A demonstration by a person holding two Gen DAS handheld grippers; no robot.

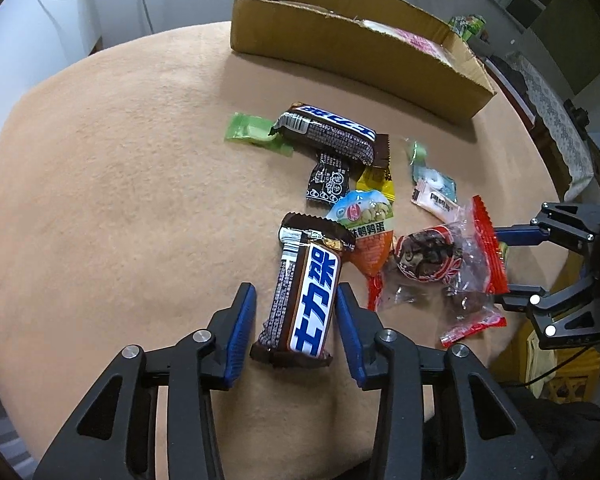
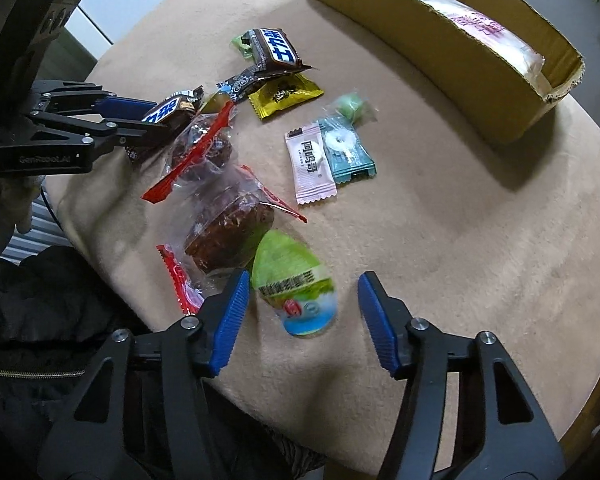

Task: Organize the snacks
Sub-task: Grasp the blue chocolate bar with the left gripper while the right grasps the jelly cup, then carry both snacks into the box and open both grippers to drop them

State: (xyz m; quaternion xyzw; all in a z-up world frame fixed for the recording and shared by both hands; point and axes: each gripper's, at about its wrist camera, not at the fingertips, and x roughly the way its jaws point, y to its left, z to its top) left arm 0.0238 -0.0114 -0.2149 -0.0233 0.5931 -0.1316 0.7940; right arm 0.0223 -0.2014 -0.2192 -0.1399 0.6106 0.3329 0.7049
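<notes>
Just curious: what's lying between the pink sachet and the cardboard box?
Only a teal sachet overlapping the pink sachet, then bare cloth up to the cardboard box, in the right wrist view.

"士力架" is printed on the chocolate bar point(image 1: 300, 300); "GenRobot.AI" on the left claw point(image 2: 156, 120).

The left gripper point(image 1: 296, 322) at six o'clock straddles a brown chocolate bar point(image 1: 302, 300), jaws just beside its sides. More snacks scatter toward three o'clock on the tan surface point(image 1: 120, 200); a cardboard box point(image 1: 340, 48) sits at twelve
</notes>
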